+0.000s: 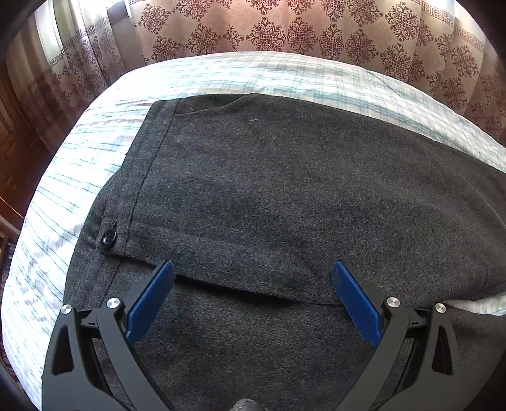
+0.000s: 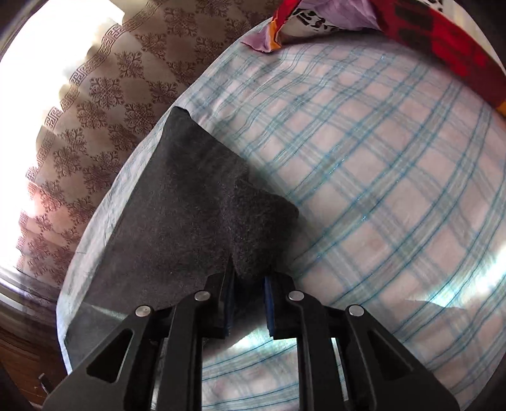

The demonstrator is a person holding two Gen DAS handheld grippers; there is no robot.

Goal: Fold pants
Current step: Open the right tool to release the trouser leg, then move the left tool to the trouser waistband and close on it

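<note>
Dark grey pants (image 1: 268,196) lie flat on a bed, waistband and a black button (image 1: 108,237) to the left in the left wrist view. My left gripper (image 1: 253,278) hovers just above the fabric near a fold edge, open wide, with nothing between its blue pads (image 1: 148,303). In the right wrist view the pants (image 2: 177,215) stretch away to the upper left, and a bunched fold of the cloth rises between the pads. My right gripper (image 2: 249,278) is shut on that fold, lifted slightly off the sheet.
The bed has a white sheet with blue plaid lines (image 2: 395,189). A patterned brown curtain (image 1: 284,28) hangs behind the bed. A red and purple cloth (image 2: 411,22) lies at the far edge. Wooden floor shows at the left.
</note>
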